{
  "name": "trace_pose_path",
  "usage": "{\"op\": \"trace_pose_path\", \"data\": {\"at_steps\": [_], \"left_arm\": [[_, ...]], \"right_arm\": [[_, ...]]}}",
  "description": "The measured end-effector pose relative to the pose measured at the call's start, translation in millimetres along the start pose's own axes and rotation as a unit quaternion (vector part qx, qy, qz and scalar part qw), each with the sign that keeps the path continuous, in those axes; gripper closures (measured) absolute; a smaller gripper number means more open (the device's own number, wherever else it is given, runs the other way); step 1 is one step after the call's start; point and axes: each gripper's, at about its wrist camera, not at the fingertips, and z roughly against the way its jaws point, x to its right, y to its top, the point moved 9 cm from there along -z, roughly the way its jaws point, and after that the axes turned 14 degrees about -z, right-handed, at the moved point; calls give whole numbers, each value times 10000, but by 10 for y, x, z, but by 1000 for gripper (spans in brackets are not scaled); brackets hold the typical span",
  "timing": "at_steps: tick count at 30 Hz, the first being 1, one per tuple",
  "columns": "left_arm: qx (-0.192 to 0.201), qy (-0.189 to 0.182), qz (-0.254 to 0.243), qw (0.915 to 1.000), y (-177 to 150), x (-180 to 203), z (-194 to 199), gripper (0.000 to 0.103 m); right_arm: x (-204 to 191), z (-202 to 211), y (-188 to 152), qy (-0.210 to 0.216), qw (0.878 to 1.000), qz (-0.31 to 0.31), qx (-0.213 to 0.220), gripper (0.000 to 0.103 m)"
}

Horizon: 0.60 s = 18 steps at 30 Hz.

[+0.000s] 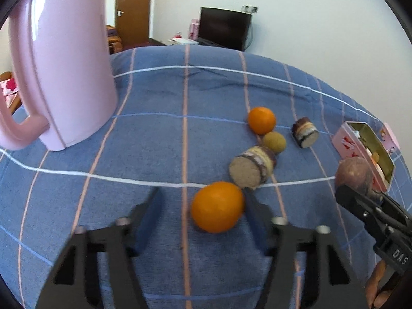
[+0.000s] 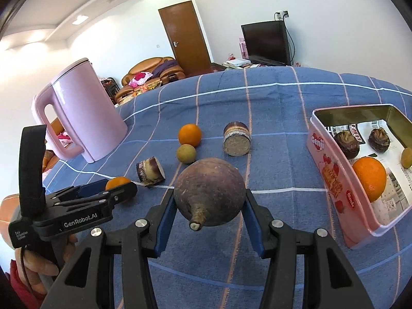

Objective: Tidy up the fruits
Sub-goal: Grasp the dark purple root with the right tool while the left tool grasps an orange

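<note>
An orange (image 1: 217,206) lies on the blue checked cloth between the fingers of my left gripper (image 1: 202,190). The right pad touches it and the left pad stands clear of it, so the jaws are open. My right gripper (image 2: 209,193) is shut on a round purple-brown fruit (image 2: 209,190) with a stub stem, held above the cloth left of the pink tin (image 2: 332,175). In the tin lie an orange (image 2: 369,177), two dark fruits (image 2: 346,143) and a small green one (image 2: 406,157). On the cloth lie another orange (image 2: 190,134), a small green-brown fruit (image 2: 186,153) and two cut stem pieces (image 2: 237,141).
A tall pink kettle (image 2: 85,113) stands on the cloth at the far left. A person's hand (image 2: 33,265) holds the left gripper (image 2: 116,190) at the lower left. Beyond the table edge are a sofa, a door and a dark screen.
</note>
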Motion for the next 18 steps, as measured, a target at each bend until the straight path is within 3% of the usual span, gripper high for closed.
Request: {"op": "trace_pose_path", "data": {"at_steps": [1, 6, 8, 11, 13, 18], "left_arm": [[8, -29, -52, 10000, 6, 32, 5, 66], [148, 7, 2, 9999, 32, 12, 60, 66], [449, 38, 166, 9988, 71, -27, 170, 66], [1077, 332, 268, 9933, 185, -70, 384, 66], [1273, 566, 226, 9900, 227, -74, 457, 66], [1428, 1128, 191, 9831, 258, -115, 544, 66]], "right_arm": [[-1, 1, 3, 0, 10000, -5, 13, 51], [11, 62, 16, 29, 9999, 10, 170, 51], [9, 105, 34, 34, 9995, 49, 302, 51], [-38, 229, 115, -62, 9969, 306, 722, 51], [-66, 317, 170, -210, 9930, 521, 1039, 51], [-62, 390, 237, -463, 9865, 769, 1368, 51]]}}
